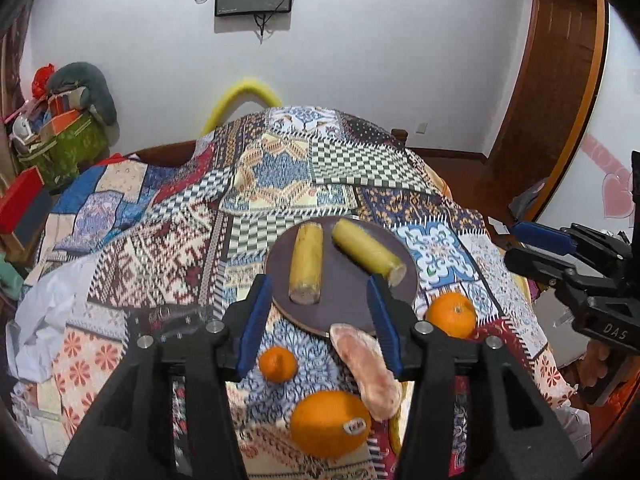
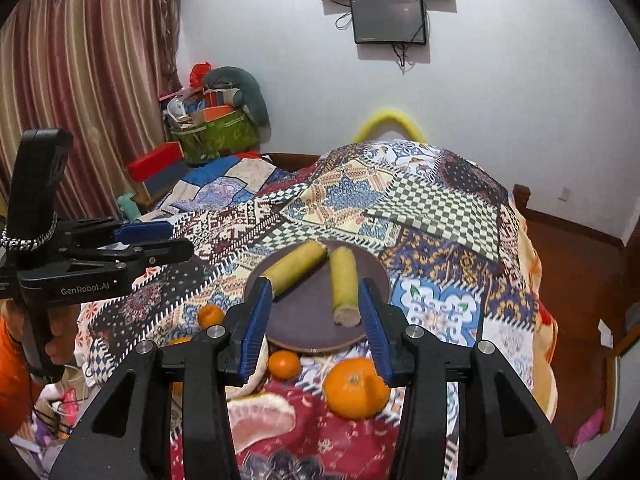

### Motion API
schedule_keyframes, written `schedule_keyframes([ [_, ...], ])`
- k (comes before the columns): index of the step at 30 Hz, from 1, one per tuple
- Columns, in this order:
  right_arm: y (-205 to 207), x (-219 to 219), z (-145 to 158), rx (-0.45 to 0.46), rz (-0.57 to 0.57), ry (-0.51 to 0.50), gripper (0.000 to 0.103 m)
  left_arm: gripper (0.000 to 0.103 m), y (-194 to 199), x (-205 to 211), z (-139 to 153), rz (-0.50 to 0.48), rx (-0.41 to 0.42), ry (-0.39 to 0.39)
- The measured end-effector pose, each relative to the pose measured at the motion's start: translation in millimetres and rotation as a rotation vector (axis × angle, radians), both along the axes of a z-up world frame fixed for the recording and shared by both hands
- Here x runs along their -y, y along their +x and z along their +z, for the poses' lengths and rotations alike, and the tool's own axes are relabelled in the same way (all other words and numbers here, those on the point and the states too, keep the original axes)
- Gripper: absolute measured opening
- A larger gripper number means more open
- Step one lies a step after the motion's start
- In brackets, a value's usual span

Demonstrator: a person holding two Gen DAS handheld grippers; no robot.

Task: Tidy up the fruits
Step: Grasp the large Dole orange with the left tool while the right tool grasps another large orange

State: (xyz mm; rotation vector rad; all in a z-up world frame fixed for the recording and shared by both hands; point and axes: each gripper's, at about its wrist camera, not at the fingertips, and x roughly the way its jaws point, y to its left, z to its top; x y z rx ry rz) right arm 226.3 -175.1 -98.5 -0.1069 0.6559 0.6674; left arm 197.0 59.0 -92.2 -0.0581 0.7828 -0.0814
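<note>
Corn (image 1: 307, 261) lengthwise, cut end toward camera

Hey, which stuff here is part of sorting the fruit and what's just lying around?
Job: plate; two yellow stalk pieces; big orange; orange; small orange; pomelo segment.

Lying about: quilt; wall screens; green basket; curtain.

The left gripper (image 1: 316, 316) hangs above the near edge of the round plate (image 1: 344, 304), its blue-padded jaws spread wide with nothing between them. The right gripper (image 2: 314, 320) hovers over the same plate's near edge from the other side, jaws likewise wide apart and empty, level with its partner.
</note>
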Motion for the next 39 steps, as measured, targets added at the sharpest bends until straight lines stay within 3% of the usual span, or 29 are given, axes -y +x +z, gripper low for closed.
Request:
schedule_keyframes([
  [7,-19,9,-18,-0.026,-0.021,-0.021,0.042,0.055,-19,3,-30,0.031,-0.053,0.033],
  [19,-30,27,-57,-0.118,-0.071,-0.033,0.047,0.063,-43,5,-91,0.024,-0.207,-0.064],
  [23,-31,30,-65,-0.146,-0.083,-0.033,0.047,0.066,-46,4,-98,0.036,-0.221,-0.102],
  [28,-33,33,-71,-0.161,-0.089,-0.047,0.047,0.068,-46,7,-101,0.043,-0.217,-0.095],
  [33,-31,35,-75,-0.175,-0.094,-0.047,0.047,0.076,-41,1,-111,0.062,-0.239,-0.142],
  [36,-28,34,-77,-0.180,-0.094,-0.052,0.047,0.069,-40,-3,-114,0.058,-0.249,-0.194],
  [39,-22,32,-78,-0.183,-0.093,-0.058,0.047,0.068,-42,-2,-112,0.059,-0.243,-0.168],
])
